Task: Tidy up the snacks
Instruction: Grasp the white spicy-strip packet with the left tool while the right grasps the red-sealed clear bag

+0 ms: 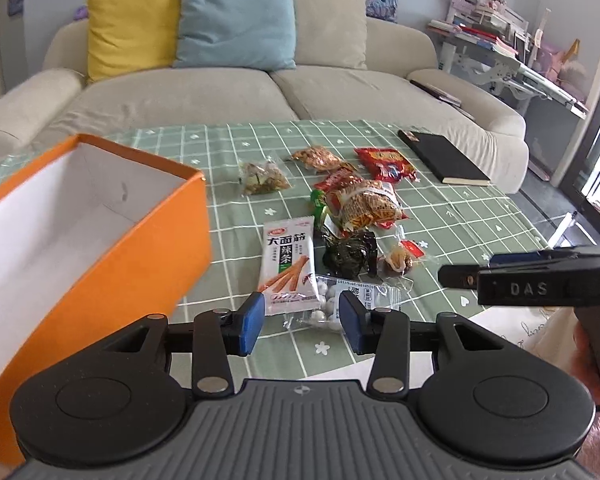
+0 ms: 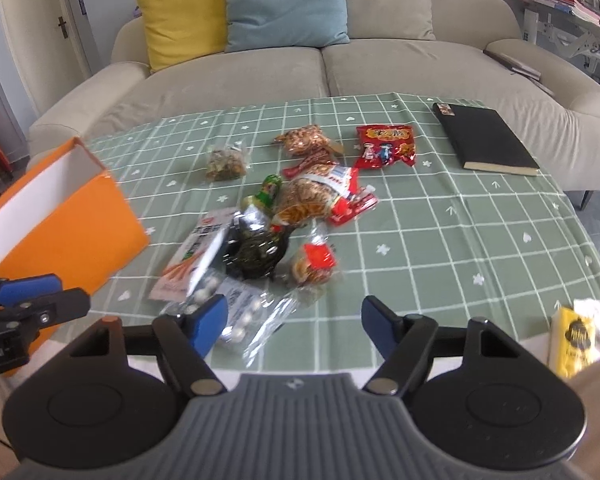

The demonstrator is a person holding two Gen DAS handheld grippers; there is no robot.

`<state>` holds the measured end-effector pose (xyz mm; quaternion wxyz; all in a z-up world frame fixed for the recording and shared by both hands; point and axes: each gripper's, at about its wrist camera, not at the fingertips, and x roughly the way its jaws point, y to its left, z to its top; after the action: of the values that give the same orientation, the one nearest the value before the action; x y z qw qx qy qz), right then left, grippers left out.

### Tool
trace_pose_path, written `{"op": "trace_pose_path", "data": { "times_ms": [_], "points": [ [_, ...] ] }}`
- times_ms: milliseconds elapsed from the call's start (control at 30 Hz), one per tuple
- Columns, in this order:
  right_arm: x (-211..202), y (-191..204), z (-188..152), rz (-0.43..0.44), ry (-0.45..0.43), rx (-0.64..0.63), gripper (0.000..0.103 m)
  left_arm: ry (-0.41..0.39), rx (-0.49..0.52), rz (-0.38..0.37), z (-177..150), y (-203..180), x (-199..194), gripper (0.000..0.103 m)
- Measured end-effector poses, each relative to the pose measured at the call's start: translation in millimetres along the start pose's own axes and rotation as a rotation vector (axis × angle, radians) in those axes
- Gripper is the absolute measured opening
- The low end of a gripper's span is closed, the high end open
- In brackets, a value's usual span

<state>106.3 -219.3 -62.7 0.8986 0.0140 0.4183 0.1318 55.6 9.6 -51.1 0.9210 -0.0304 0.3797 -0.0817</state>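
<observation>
Both grippers hover above the near edge of the desk (image 1: 440, 208), each with fingers parted and nothing between them: the left gripper (image 1: 302, 322) moderately spread, the right gripper (image 2: 294, 326) wider. The snacks (image 1: 352, 216) lie scattered mid-desk on the green checked cloth; a white spicy-strip packet (image 1: 288, 266) and a clear bag of white candies (image 1: 340, 304) lie nearest. The open orange box (image 1: 100, 232) stands at the left, a black notebook (image 2: 486, 138) far right.
</observation>
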Motion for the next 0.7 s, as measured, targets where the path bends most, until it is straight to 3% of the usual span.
{"op": "trace_pose_path", "data": {
  "times_ms": [133, 267, 333, 500, 700],
  "points": [
    [23, -5, 7, -0.021, -0.001, -0.043, 0.069, 0.015, 0.078, 0.037, 3, -3, 22, 0.062],
    [47, -8, 13, -0.003, -0.001, -0.061, 0.069, 0.042, 0.041, 0.007, 7, 2, 48, 0.070],
    [57, -9, 15, 0.006, -0.011, -0.060, 0.069, 0.049, 0.019, 0.013, 9, 5, 59, 0.083],
    [81, -12, 16, 0.021, -0.029, -0.038, 0.072, -0.002, -0.054, 0.046, 13, 13, 79, 0.088],
    [105, -19, 14, 0.049, -0.010, 0.022, 0.072, 0.035, -0.085, 0.055, 20, 16, 107, 0.090]
  ]
}}
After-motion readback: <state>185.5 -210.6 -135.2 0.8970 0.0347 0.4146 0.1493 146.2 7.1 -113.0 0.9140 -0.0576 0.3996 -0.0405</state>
